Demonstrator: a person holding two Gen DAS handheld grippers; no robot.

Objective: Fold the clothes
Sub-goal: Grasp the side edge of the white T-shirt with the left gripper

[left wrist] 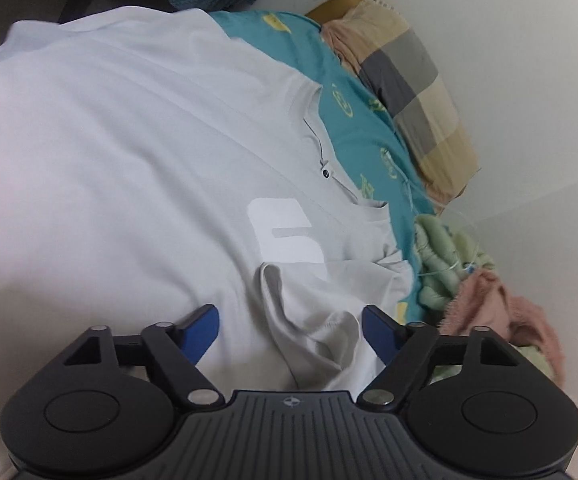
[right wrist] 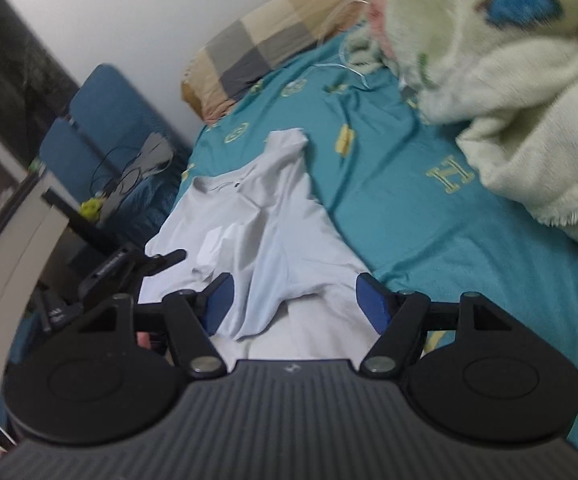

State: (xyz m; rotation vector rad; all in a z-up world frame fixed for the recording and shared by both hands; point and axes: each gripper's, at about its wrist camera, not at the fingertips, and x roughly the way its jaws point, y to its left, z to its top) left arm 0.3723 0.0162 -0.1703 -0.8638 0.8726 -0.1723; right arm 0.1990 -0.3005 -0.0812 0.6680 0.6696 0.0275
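The white T-shirt (left wrist: pixel 129 152) is lying rumpled on the teal bedsheet (right wrist: pixel 429 208), a bunched fold sitting between both spread-open grippers. Left gripper (left wrist: pixel 291 330) and right gripper (right wrist: pixel 293 304) are gripping nothing; closing here is risking a multi-layer pinch, and the fleece blanket (right wrist: pixel 509 80) at two o'clock is crowding the folding space.

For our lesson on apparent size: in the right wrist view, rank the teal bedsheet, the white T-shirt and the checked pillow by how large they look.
1. teal bedsheet
2. white T-shirt
3. checked pillow
The pillow lies farthest from the camera, so its small look is partly distance; its true size against the shirt is unsure.
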